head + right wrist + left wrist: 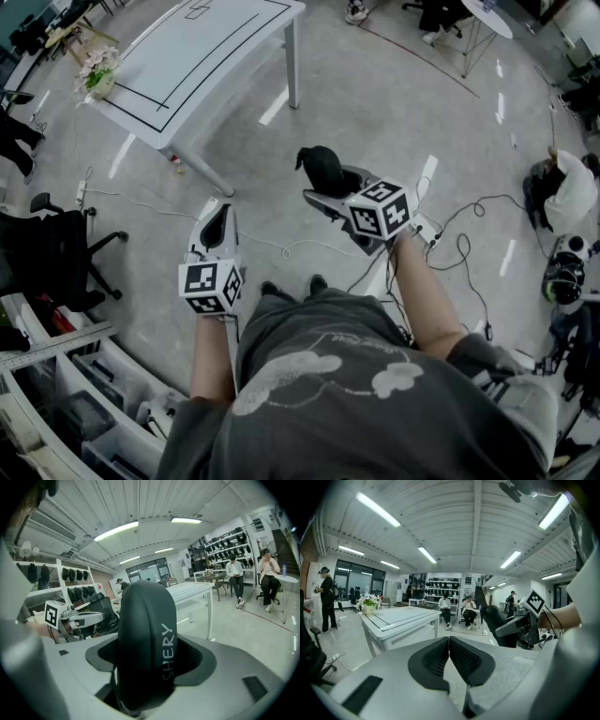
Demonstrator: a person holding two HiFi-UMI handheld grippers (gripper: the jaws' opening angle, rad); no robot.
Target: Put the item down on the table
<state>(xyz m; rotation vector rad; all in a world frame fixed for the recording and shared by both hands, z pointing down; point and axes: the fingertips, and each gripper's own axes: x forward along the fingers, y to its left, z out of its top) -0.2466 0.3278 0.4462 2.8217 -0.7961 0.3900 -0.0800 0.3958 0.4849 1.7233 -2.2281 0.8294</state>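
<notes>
- The person's grey shirt (347, 394) fills the bottom of the head view, with both forearms reaching forward over bare floor.
- The left gripper (217, 216) is clenched on nothing. In its own view the two ribbed pads meet edge to edge, with only floor behind them.
- The right gripper (330, 194) grasps the dark rounded item (145, 644), which stands upright between widely spread jaws. Its smooth shell carries white lettering along one side. It could be a padded case or a piece of headgear; the close, warped view does not settle which.
- The item (321, 167) is held in the air in front of the person, over the floor and not yet over any surface.
- The white table (216, 56) stands ahead and to the left, well apart from both grippers. A flower pot (97, 70) sits at one corner, and the rest of the lined top looks bare.
- My reading of the step: the item is being carried, and the put-down itself has not begun.
- The next move calls for closing the gap to the table and bringing the right gripper over a bare stretch of the top, away from the flowers. The item then has to be lowered until it rests, and only then can the jaws part.
- Loose cables (459, 244) lie on the floor to the right, away from the likely path.
</notes>
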